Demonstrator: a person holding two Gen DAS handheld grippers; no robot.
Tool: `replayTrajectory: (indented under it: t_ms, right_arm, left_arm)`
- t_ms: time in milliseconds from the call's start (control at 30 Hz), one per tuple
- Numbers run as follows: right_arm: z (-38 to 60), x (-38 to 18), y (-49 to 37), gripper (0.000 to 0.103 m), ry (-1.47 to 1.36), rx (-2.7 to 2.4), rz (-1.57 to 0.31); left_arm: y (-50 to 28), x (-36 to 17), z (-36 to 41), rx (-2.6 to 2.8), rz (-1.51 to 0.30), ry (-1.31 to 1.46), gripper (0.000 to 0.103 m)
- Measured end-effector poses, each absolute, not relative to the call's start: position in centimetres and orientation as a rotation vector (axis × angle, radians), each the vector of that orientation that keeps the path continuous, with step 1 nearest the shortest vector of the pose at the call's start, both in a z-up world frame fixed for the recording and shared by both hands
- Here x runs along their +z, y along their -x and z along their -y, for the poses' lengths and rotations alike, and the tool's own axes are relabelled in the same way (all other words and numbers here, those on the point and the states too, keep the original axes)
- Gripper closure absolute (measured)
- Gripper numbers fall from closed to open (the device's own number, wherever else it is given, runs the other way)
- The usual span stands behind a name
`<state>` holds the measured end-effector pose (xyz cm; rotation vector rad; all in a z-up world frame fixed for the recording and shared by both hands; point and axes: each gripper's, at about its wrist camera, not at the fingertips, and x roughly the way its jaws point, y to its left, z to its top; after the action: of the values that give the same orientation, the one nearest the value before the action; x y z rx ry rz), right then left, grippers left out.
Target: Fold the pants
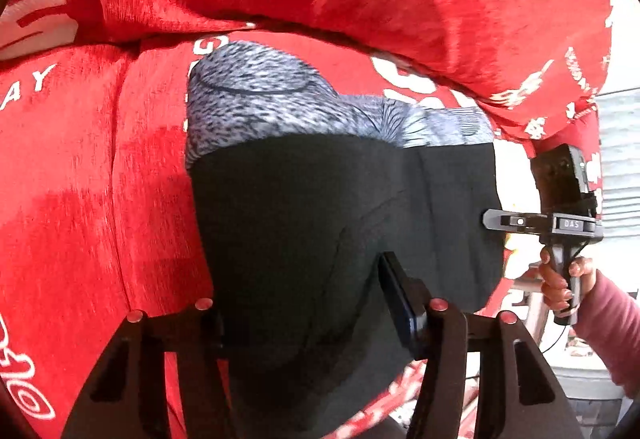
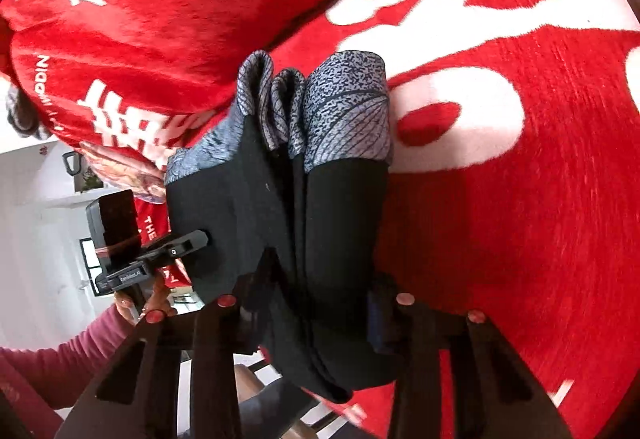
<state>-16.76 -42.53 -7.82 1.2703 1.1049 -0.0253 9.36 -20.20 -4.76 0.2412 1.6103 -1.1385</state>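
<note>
Gripping the black pants (image 1: 320, 239) at their near edge, the left gripper (image 1: 316, 303) has its fingers narrowed on the cloth; the grey patterned band lies farther off on the red blanket (image 1: 80, 179). From the right wrist, the right gripper (image 2: 316, 303) pinches the bunched layers likewise. To fold cleanly, I judge both hands should keep level and the edge taut.

Both grippers point downward; the left gripper (image 1: 304, 303) and right gripper (image 2: 316, 303) each clamp black cloth.
</note>
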Motion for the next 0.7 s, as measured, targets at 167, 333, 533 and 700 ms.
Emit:
replayTrajectory:
  t_ms: [167, 333, 533, 700]
  right_arm:
    - [39.7, -5.9, 17.9, 0.063, -1.296, -0.006, -1.096]
    - [36.6, -5.8, 19.9, 0.063, -1.309, -0.010, -1.094]
    - [35.4, -8.6, 19.9, 0.052, -1.205, -0.117, -1.198]
    - [35.7, -8.6, 20.7, 0.041, -1.142, -0.243, -1.212]
  left_arm:
    - [-7.5, -2.1, 18.5, -1.159, -1.593, -0.300, 0.043]
    - [-6.2, -2.6, 15.6, -1.124, -1.596, -0.344, 0.043]
    - [-6.6, -6.1, 13.0, -0.907, -1.563, -0.389, 0.017]
    - [-7.0, -6.0, 12.5, -0.816, -1.553, -0.385, 0.008]
